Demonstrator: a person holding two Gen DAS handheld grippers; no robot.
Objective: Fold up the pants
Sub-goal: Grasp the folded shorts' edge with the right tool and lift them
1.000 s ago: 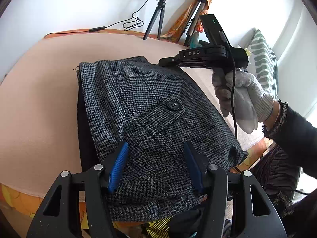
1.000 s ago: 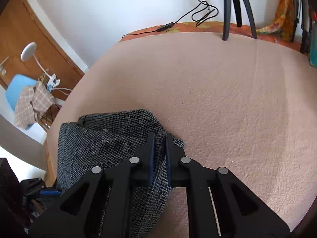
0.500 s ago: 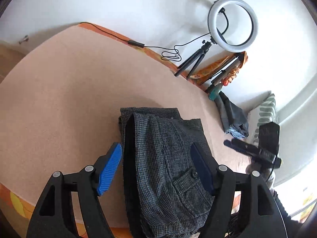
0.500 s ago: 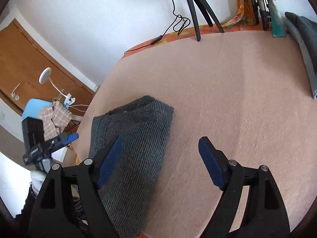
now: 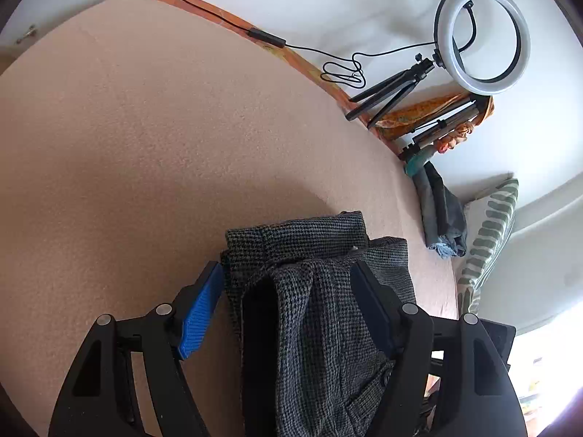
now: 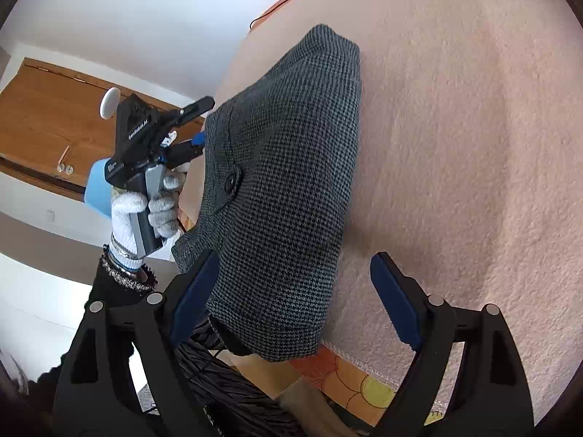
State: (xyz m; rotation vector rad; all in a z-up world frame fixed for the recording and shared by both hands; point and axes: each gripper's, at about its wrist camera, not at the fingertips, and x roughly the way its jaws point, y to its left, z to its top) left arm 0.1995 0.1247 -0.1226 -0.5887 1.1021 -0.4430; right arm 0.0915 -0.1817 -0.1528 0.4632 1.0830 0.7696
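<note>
The bed (image 5: 145, 127), under its peach blanket, is filling both views. The pants (image 6: 288, 167) are lying folded into a compact grey houndstooth bundle at its near edge, 1 end drooping over that edge. Folding is looking essentially done; perhaps only a tidy-up is left. The left gripper (image 5: 288, 306) is hovering over the bundle, jaws wide apart, gripping nothing. The right gripper (image 6: 295, 298) is hanging at the drooping end, jaws likewise spread, empty. A button (image 6: 230, 183) is showing on the pocket flap.
</note>
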